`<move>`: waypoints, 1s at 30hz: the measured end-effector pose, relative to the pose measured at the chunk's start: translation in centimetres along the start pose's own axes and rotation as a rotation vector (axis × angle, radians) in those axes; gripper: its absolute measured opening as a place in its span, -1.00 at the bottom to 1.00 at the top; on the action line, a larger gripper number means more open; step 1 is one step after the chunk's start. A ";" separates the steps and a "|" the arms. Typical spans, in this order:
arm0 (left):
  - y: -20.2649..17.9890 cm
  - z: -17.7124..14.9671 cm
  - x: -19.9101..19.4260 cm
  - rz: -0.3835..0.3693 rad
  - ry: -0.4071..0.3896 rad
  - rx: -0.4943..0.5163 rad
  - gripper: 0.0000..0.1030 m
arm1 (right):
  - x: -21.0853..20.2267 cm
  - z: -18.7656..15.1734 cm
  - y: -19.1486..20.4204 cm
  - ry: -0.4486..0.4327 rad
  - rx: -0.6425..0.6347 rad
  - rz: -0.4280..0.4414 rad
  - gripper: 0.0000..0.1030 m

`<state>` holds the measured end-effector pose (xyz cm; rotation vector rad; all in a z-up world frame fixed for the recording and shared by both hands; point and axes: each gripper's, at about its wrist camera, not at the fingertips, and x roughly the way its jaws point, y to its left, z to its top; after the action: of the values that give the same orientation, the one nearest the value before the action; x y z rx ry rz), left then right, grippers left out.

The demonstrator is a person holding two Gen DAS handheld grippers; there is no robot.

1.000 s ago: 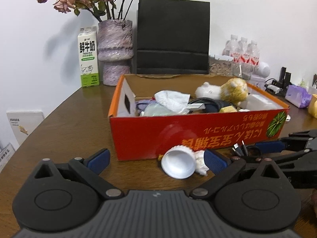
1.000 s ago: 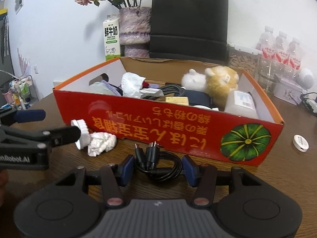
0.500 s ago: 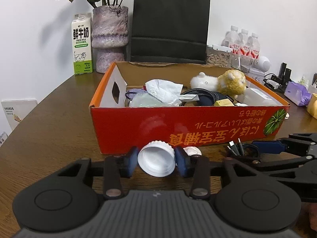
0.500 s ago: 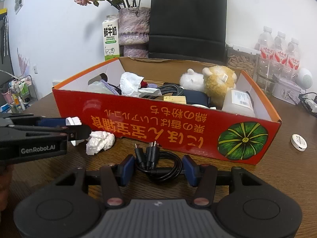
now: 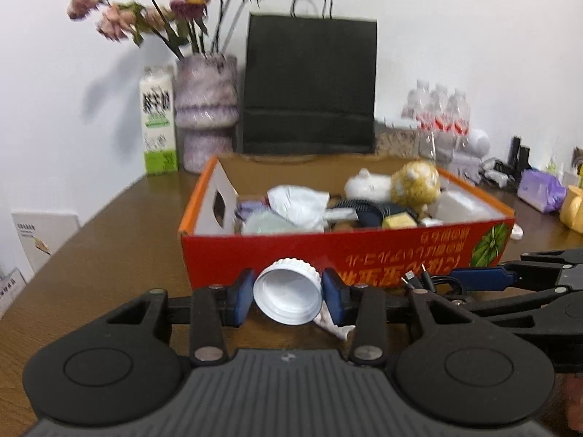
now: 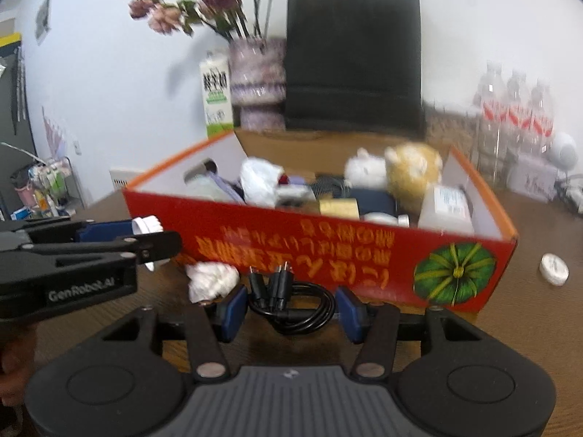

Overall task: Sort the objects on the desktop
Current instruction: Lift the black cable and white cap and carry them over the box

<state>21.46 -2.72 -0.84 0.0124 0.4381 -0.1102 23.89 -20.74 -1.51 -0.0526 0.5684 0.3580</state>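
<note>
White wall at the back, dark brown wooden tabletop in front, and on it a red cardboard box with an orange rim and yellow upside-down lettering, packed with odds and ends. Left claw first: its two blue pads are pinching a white plastic lid, round, ribbed around the rim, hollow side turned to the camera, held right against the box's red front wall. Just below and right of the lid lies one crumpled white paper wad on the tabletop. Over to the right claw: its pads sit against either side of one coiled black cable, a bundle with several plugs sticking up, lying before the box; the pads look to be gripping it. One small white round cap lies alone on the tabletop, off the box's right corner. Inside the box, two plush toys side by side, one white, one yellow, plus a crumpled white bag and a white rectangular container. Behind the box: one black paper bag with handles, one mottled purple vase of dried pink flowers, one milk carton, and three water bottles standing together.
</note>
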 end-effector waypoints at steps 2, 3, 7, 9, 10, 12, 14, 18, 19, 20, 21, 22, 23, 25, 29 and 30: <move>-0.1 0.3 -0.8 -0.002 -0.034 -0.012 -0.20 | -0.8 0.3 0.4 -0.037 -0.020 -0.010 0.01; -0.2 0.5 -1.1 -0.002 -0.050 -0.019 -0.20 | -1.1 0.5 0.4 -0.053 -0.023 -0.010 0.01; -0.4 1.5 -1.8 -0.008 -0.092 -0.038 -0.20 | -2.6 1.6 0.4 -0.129 -0.024 -0.028 0.01; -0.6 2.2 -1.7 -0.003 -0.100 -0.041 -0.20 | -3.0 2.4 0.2 -0.156 -0.019 -0.041 0.01; -0.6 2.5 -1.6 0.001 -0.100 -0.045 -0.20 | -3.1 2.9 0.1 -0.170 -0.016 -0.050 0.01; -0.9 3.0 -1.2 0.015 -0.095 -0.049 -0.20 | -3.2 3.6 0.0 -0.196 -0.015 -0.068 0.01; -1.1 3.8 -0.6 0.020 -0.088 -0.053 -0.20 | -3.1 4.3 -0.2 -0.216 -0.020 -0.087 0.01; -1.3 5.1 1.1 0.028 -0.082 -0.062 -0.20 | -2.2 5.8 -1.0 -0.229 0.004 -0.101 0.01; -1.4 5.4 1.7 0.037 -0.084 -0.063 -0.20 | -1.9 6.1 -1.2 -0.227 0.012 -0.105 0.01; -1.5 5.8 2.3 0.046 -0.085 -0.065 -0.20 | -1.5 6.4 -1.4 -0.226 0.021 -0.108 0.01; -1.5 5.9 2.7 0.052 -0.087 -0.067 -0.20 | -1.2 6.6 -1.6 -0.223 0.025 -0.111 0.01; -1.6 6.2 3.3 0.061 -0.089 -0.069 -0.20 | -0.7 6.8 -1.9 -0.217 0.029 -0.117 0.01; -1.6 6.4 3.9 0.068 -0.090 -0.072 -0.20 | -0.2 7.0 -2.1 -0.215 0.035 -0.124 0.01; -1.7 6.8 4.8 0.080 -0.095 -0.072 -0.20 | 0.6 7.3 -2.5 -0.211 0.046 -0.132 0.01; -2.0 7.2 6.3 0.100 -0.109 -0.059 -0.20 | 2.3 7.6 -3.7 -0.189 0.074 -0.137 0.01; -1.9 7.2 6.6 0.098 -0.106 -0.060 -0.20 | 2.7 7.6 -3.9 -0.182 0.077 -0.139 0.01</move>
<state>30.22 -5.60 2.90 -0.0306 0.3339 -0.0014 31.25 -22.45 3.23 0.0142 0.3951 0.2025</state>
